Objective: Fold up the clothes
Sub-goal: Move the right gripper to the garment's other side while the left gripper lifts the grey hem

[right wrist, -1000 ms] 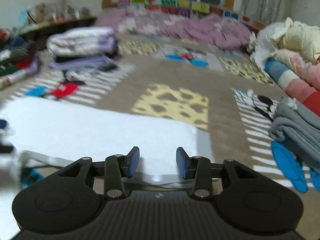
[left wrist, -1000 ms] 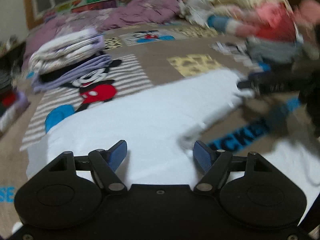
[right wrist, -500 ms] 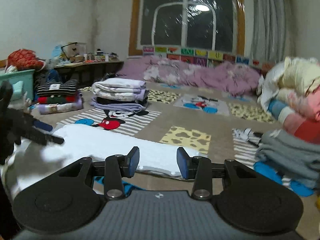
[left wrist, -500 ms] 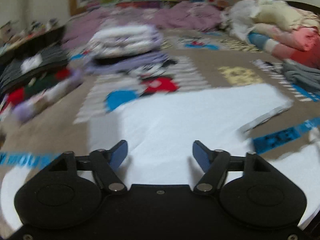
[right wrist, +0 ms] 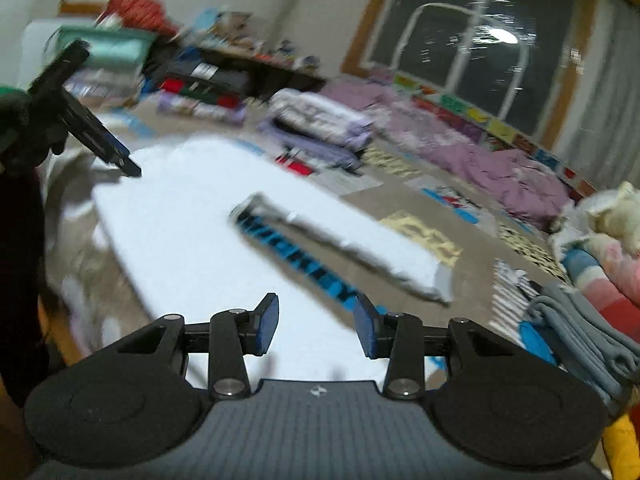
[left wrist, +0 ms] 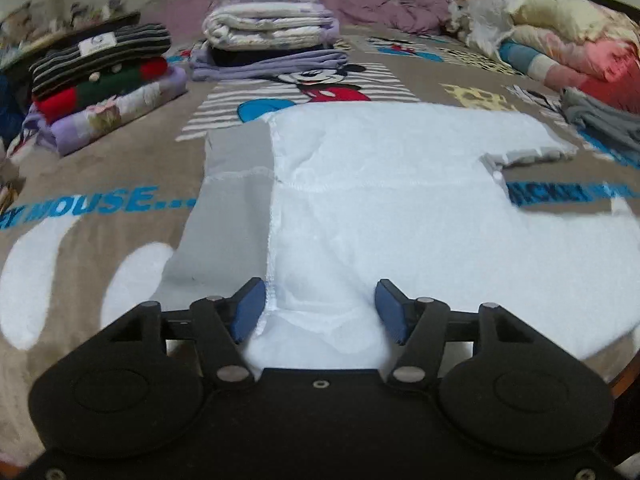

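A white garment (left wrist: pixel 380 196) lies spread flat on the brown Mickey Mouse blanket (left wrist: pixel 100 168), with a grey inner layer showing along its left side and one sleeve reaching right. My left gripper (left wrist: pixel 316 310) is open and empty, low over the garment's near edge, which bunches between the blue fingertips (left wrist: pixel 248 308). My right gripper (right wrist: pixel 316 324) is open and empty, above the garment (right wrist: pixel 188 216) on its right side. The left gripper (right wrist: pixel 96 140) shows at the far left of the right wrist view.
Folded stacks stand behind: striped, red and green clothes (left wrist: pixel 100 76) at the left, white and lilac ones (left wrist: pixel 268 36) in the middle. Pink and cream bedding (left wrist: pixel 568 44) and grey folded clothes (left wrist: pixel 604 116) lie at the right. A window (right wrist: pixel 472 36) is behind.
My left gripper has swung left and come down to the garment's near edge. My right gripper has lifted and turned left, so the garment and the left gripper now show. Both stayed open.
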The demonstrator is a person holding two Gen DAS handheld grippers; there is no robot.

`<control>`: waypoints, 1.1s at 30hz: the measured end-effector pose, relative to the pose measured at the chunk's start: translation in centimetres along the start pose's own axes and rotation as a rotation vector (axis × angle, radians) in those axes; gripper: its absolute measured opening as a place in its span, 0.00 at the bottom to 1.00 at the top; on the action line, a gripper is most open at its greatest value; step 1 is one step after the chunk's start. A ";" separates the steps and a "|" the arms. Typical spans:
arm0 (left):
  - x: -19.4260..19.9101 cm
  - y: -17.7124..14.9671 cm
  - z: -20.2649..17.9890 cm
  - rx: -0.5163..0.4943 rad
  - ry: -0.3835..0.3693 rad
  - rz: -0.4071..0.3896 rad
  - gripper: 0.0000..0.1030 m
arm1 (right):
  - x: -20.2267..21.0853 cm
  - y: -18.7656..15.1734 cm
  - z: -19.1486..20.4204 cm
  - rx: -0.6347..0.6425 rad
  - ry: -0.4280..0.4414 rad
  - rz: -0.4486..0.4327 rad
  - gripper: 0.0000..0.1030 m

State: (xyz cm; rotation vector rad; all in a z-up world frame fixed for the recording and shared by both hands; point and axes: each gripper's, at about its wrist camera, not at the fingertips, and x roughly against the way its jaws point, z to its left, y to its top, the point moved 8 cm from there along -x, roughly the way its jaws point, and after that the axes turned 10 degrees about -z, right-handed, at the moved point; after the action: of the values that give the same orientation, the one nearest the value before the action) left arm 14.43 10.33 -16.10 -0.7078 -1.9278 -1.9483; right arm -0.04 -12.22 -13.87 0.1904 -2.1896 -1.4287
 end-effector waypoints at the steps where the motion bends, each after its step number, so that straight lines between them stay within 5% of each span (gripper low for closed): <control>1: 0.6 0.6 -0.2 -0.012 -0.002 -0.013 0.59 | 0.0 -0.2 0.3 0.009 0.015 0.011 0.40; 7: 4.4 1.2 -1.1 -0.260 0.039 -0.056 0.66 | 1.7 -0.1 0.9 0.056 0.041 0.008 0.43; 18: 5.5 -3.4 -1.3 -0.795 0.115 -0.033 0.66 | 2.4 -2.7 0.9 0.124 0.028 0.130 0.44; 33: 4.1 -5.7 -1.2 -1.135 0.179 -0.113 0.66 | 0.3 -6.6 2.7 0.252 0.034 0.316 0.46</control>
State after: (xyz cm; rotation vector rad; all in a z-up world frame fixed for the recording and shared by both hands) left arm 7.75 9.93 -18.63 -0.6109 -0.6183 -2.9817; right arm -2.64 -13.07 -20.49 -0.0441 -2.2472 -0.9720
